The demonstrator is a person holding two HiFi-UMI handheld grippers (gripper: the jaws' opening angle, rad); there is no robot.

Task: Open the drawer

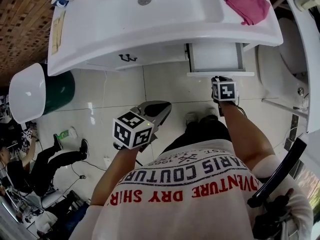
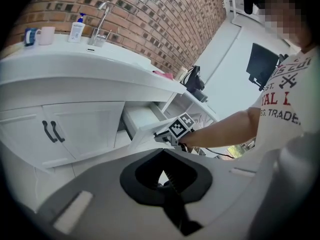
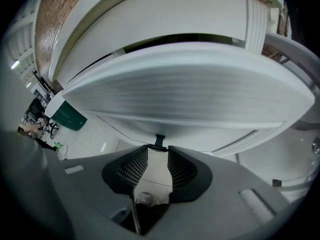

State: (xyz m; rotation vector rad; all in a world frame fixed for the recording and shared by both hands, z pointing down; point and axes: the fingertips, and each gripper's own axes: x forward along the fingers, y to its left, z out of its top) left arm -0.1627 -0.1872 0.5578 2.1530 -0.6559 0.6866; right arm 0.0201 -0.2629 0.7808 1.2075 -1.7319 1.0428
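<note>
**Vanity and drawer, seen from above.** A white vanity (image 1: pixel 100 39) is standing against the far wall. The drawer (image 1: pixel 215 57) is at its right end, directly under the counter. The drawer is standing open, with its box projecting toward the near side and its white front panel sitting clear of the vanity face. To the left of the drawer, the two cabinet doors (image 1: pixel 128 58) with black pulls are sitting closed.

**Right tool.** The right gripper (image 1: pixel 219 80) is reaching down to the middle of the drawer front. In the right gripper view, its jaws are pinching the small black handle (image 3: pixel 159 140) at their very tips. The ribbed pads are standing only as far apart as the handle is wide. Tiled floor is showing through the gap below the handle.

**Left tool.** The left gripper (image 1: pixel 161 109) is hanging in the air over the tiled floor (image 1: pixel 125 89). It is nearer than the drawer and to its left, and well apart from the vanity. Its jaws are pressing together, with nothing between them.

**Surroundings.**
- A basin (image 1: pixel 150 11) is occupying the middle of the counter.
- A pink cloth (image 1: pixel 247 4) is lying on the counter, on the right.
- A faucet (image 2: pixel 102 19), a soap bottle (image 2: pixel 76 28) and a mug (image 2: pixel 46 35) are standing along the far edge.
- A green bin (image 1: pixel 60 91) is standing on the floor beside the vanity's left end.
</note>
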